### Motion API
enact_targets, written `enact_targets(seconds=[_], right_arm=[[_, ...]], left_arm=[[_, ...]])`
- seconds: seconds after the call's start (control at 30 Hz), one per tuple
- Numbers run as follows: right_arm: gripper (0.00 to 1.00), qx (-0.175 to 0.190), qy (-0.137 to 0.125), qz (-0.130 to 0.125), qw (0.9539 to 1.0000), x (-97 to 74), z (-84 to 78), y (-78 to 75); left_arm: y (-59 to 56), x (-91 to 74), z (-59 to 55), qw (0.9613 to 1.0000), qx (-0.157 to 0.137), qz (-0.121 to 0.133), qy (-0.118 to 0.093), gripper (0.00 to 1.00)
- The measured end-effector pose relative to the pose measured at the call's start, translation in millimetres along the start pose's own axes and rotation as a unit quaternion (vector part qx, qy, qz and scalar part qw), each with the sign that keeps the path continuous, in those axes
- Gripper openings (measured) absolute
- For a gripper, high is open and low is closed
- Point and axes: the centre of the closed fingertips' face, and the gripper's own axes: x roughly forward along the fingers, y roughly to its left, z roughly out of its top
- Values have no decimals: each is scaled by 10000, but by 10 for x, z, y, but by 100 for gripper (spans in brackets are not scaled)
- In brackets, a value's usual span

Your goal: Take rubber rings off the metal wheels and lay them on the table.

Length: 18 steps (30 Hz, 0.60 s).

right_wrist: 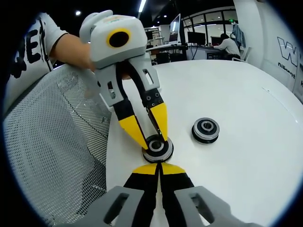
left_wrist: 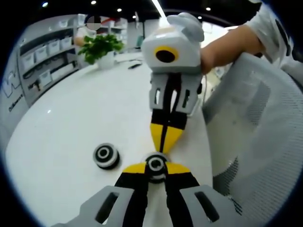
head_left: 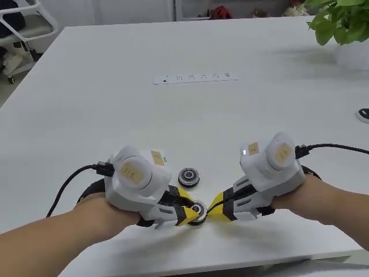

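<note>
A small metal wheel with a black rubber ring (head_left: 199, 210) sits near the table's front edge. My left gripper (head_left: 193, 212) is shut on it, its yellow tips on either side of the wheel (left_wrist: 156, 164). My right gripper (head_left: 212, 208) faces it from the other side, jaws together, tips touching the wheel's rim (right_wrist: 158, 147). Whether they pinch the ring cannot be told. The right gripper (left_wrist: 164, 144) comes in from the top of the left gripper view. The left gripper (right_wrist: 154, 141) straddles the wheel in the right gripper view. A second ringed wheel (head_left: 188, 176) (left_wrist: 106, 155) (right_wrist: 206, 129) lies flat just behind.
A white power strip (head_left: 195, 77) lies mid-table. A potted plant (head_left: 340, 23) stands at the far right corner. A small dark object (head_left: 363, 113) sits at the right edge. A mesh chair (left_wrist: 255, 142) (right_wrist: 52, 142) stands right behind the front edge of the white table (head_left: 86, 115).
</note>
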Motion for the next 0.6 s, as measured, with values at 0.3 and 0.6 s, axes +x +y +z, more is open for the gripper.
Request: enact_targets(seconds=[0.3, 0.6], right_arm=[[12, -13, -79, -48, 10000, -20, 53, -10], [32, -91, -145, -45, 9998, 57, 111, 28]], left_arm=[[0, 3, 0, 10000, 4, -5, -7, 14], [-7, 1, -1, 10000, 7, -1, -6, 14]])
